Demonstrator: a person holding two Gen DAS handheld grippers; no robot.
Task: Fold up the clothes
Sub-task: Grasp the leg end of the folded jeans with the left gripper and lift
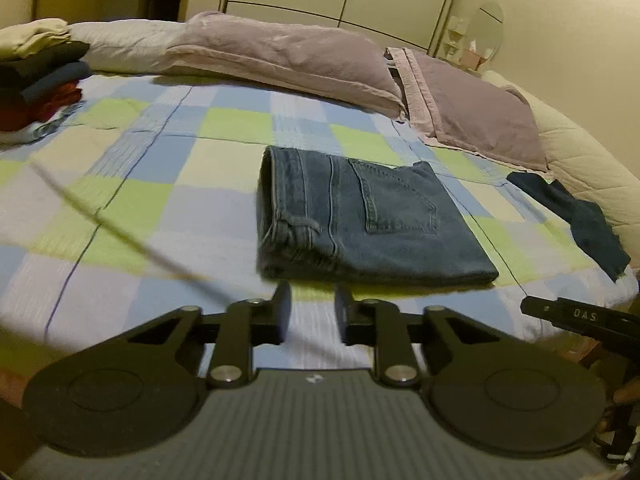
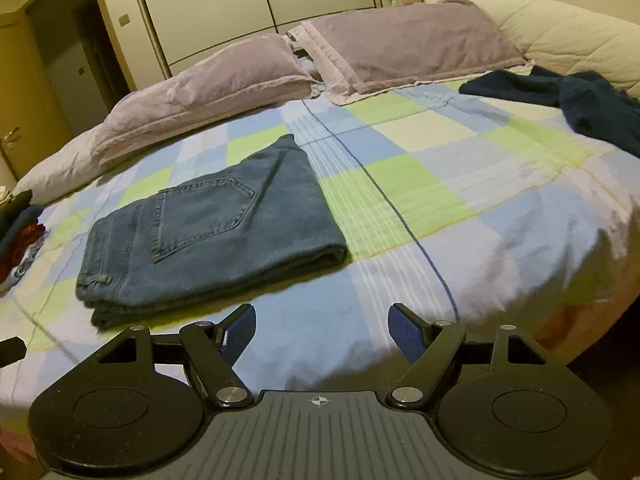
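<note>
Jaws of the left gripper (image 1: 308, 300) and right gripper (image 2: 322, 320) stand apart, grasping nothing. Folded blue denim jeans (image 1: 360, 220) lie mid-frame on the checked quilt (image 1: 120, 200).

Folded jeans (image 1: 360, 216) lie mid-bed (image 1: 140, 208), pillows (image 1: 288, 56) behind, clothes stack (image 1: 36, 72) left, loose garment (image 1: 576, 216) right.

This is a bedroom in a home. A wide bed (image 2: 440, 208) fills both views, spread with a checked cover in blue, green and white, with two mauve pillows (image 2: 408, 48) laid along its head. Behind them stands a pale wardrobe (image 2: 208, 4) with large flat panels. A doorway (image 2: 68, 60) opens at one side, and folded clothes (image 1: 36, 72) are stacked on the bed.
</note>
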